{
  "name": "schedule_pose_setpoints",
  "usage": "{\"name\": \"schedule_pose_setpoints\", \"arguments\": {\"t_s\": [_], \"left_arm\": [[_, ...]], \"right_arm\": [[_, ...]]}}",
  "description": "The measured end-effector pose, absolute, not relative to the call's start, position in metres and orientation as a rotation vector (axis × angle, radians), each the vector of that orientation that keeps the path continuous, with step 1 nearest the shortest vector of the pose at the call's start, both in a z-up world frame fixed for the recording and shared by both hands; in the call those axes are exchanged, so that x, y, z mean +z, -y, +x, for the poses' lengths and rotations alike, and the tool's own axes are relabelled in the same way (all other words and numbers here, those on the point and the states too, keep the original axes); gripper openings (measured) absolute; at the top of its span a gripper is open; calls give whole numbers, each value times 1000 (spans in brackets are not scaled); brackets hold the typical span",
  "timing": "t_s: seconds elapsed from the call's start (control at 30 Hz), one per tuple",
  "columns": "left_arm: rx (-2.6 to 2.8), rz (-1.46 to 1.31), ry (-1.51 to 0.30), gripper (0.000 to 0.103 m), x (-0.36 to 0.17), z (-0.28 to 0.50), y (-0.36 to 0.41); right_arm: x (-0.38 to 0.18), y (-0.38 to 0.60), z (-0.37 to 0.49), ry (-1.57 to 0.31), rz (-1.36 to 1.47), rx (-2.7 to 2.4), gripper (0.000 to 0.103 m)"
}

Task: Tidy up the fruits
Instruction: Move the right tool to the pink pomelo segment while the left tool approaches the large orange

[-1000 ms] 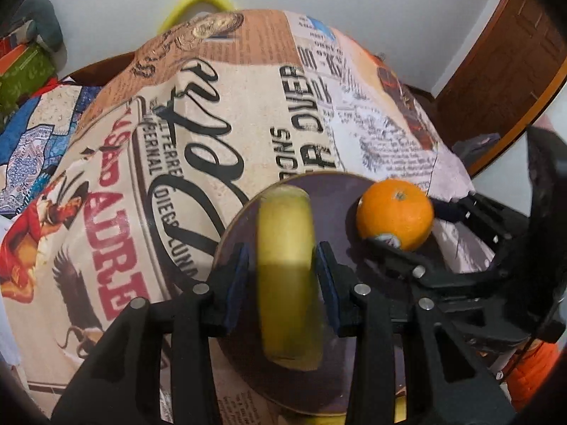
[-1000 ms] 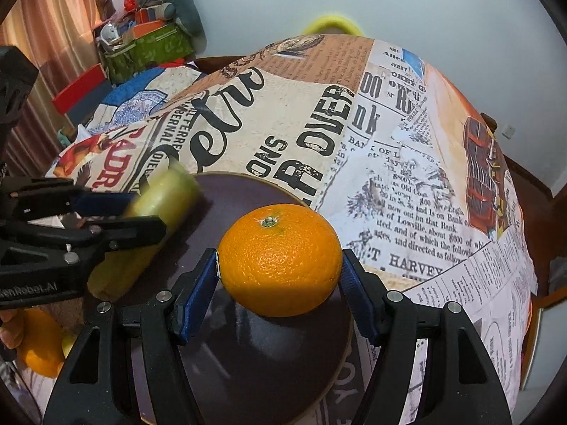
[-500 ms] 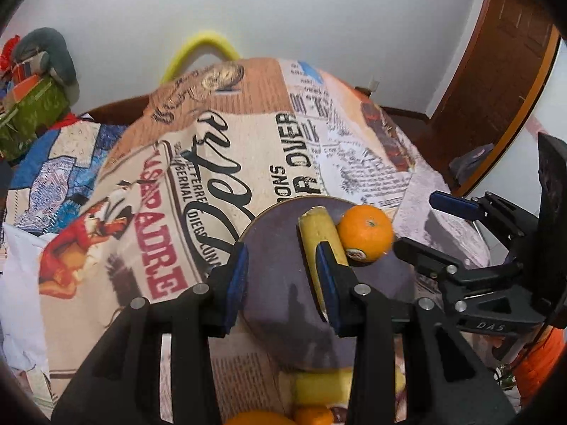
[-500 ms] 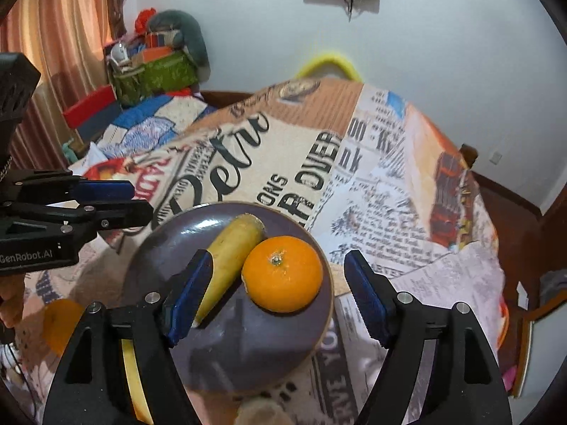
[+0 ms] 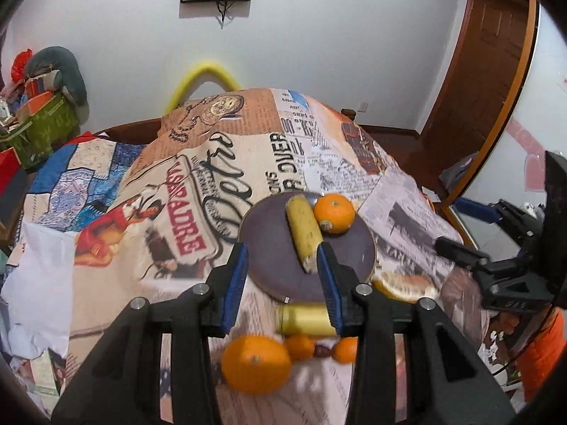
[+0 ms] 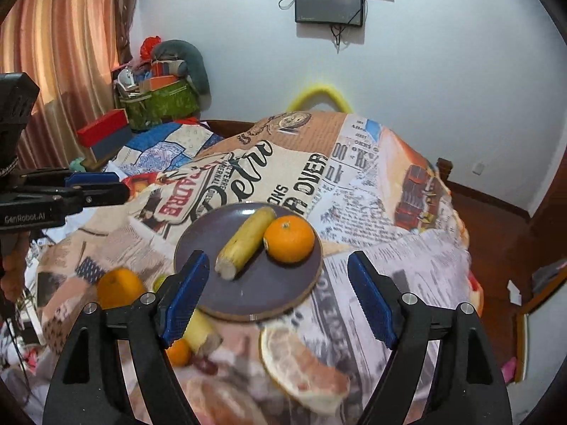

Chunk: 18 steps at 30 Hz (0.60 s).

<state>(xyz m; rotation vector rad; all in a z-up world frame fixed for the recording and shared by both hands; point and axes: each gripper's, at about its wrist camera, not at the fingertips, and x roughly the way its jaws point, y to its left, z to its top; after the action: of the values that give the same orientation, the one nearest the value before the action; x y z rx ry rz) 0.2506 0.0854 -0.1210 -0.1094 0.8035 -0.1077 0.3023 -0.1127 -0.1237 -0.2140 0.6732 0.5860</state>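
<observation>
A dark purple plate [image 5: 269, 248] [image 6: 283, 290] lies on the newspaper-print cloth. On it rest a yellow banana piece [image 5: 304, 235] [image 6: 246, 242] and an orange [image 5: 334, 213] [image 6: 289, 238], touching. My left gripper [image 5: 281, 283] is open and empty, above the plate's near edge. My right gripper [image 6: 274, 297] is open wide and empty, pulled back from the plate. Near the front lie a large orange [image 5: 257, 364] [image 6: 118, 287], another banana piece [image 5: 304, 319] [image 6: 200, 331], small oranges [image 5: 300, 346] [image 6: 179, 351] and a grapefruit half [image 5: 402, 285] [image 6: 303, 366].
The cloth covers a rounded table [image 5: 198, 163]. A yellow hoop [image 5: 203, 81] stands behind it. Boxes and clutter [image 6: 156, 99] sit at the back left. A wooden door [image 5: 489, 71] is at the right. Small dark fruits [image 5: 320, 351] lie among the oranges.
Both grippers let go of their fruit and pulled back and up. The banana piece and the orange now rest on the plate; more fruit at the table's front has come into view.
</observation>
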Motion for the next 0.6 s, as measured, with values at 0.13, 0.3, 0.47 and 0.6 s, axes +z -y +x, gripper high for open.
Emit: {"name": "schedule_pose_setpoints", "arguments": {"t_s": [0.13,0.3,0.47,0.6], "left_arm": [[-109,-89,-833,40,-131,227,-85],[-102,-84,-864,48,-150,200,-86],[-62,-85,-895,62,-174,185,-92],[-54,-106,-948,62,-196,184,-95]], "right_arm": [[-127,126,280,-669,-214,567,86],[-137,136,258,-697,-200,547,86],[-163,140,242,-741,-193,502,86],[-186,138,235,-791,-198,495,86]]}}
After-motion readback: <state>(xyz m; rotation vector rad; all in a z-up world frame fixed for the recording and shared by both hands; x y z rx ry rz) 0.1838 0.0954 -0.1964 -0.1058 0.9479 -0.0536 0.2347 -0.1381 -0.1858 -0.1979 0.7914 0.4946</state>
